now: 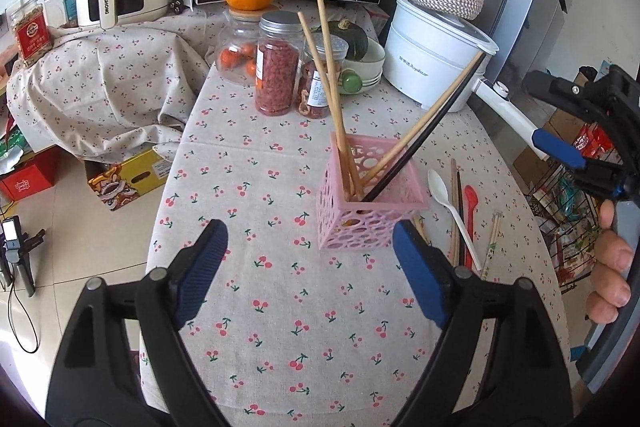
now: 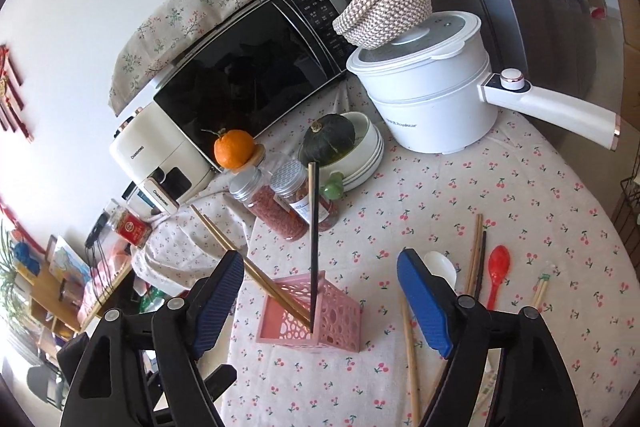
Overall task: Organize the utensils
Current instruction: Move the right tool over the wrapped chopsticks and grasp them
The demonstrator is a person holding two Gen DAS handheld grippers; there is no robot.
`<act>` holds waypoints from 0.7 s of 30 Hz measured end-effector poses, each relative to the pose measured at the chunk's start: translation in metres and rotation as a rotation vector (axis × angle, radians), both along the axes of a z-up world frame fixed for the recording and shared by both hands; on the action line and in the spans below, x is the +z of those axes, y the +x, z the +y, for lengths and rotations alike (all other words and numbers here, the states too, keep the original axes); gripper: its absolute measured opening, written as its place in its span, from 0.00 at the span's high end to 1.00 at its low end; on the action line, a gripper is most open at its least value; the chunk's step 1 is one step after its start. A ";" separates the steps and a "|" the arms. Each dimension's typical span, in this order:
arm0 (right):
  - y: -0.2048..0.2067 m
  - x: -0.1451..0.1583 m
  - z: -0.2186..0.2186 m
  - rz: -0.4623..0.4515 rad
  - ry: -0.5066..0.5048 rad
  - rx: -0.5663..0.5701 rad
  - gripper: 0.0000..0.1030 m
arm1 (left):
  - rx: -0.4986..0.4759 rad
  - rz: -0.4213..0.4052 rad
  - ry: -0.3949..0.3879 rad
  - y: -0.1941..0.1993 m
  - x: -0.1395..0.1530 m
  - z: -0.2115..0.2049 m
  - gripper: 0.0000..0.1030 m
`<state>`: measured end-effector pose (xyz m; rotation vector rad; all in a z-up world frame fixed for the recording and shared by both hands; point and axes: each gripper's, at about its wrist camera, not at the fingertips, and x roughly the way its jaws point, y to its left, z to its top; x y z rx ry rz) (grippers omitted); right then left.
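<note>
On cherry-print tablecloth (image 1: 280,307): pink holder (image 1: 370,207) with chopsticks, both grippers empty.
Left gripper (image 1: 310,267) fingers spread wide, nothing between; right gripper (image 2: 320,297) fingers apart above holder, gripping nothing. Black chopstick (image 2: 314,247) and wooden chopsticks (image 1: 328,75) stand inside holder. White spoon (image 1: 440,191), red spoon (image 2: 498,271), loose chopsticks (image 2: 476,251) lie beside holder.

left hand-held gripper (image 1: 310,259): jaws apart | right hand-held gripper (image 2: 320,293): apart, apparently empty
</note>
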<state>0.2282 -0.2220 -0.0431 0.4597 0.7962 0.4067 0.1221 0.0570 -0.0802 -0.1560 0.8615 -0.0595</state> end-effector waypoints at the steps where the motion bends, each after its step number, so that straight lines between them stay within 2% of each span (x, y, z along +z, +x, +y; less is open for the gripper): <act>1: -0.002 0.000 -0.005 0.004 -0.017 -0.009 0.19 | -0.010 0.008 -0.006 -0.001 -0.002 -0.002 0.16; 9: -0.016 -0.015 -0.038 0.054 -0.192 -0.052 0.17 | -0.070 0.060 -0.024 -0.005 -0.012 -0.020 0.10; 16: -0.018 -0.044 -0.062 0.170 -0.305 -0.091 0.17 | -0.101 0.178 -0.047 0.000 -0.033 -0.033 0.08; 21: -0.012 -0.072 -0.073 0.277 -0.370 -0.107 0.17 | -0.115 0.245 -0.018 0.002 -0.047 -0.044 0.08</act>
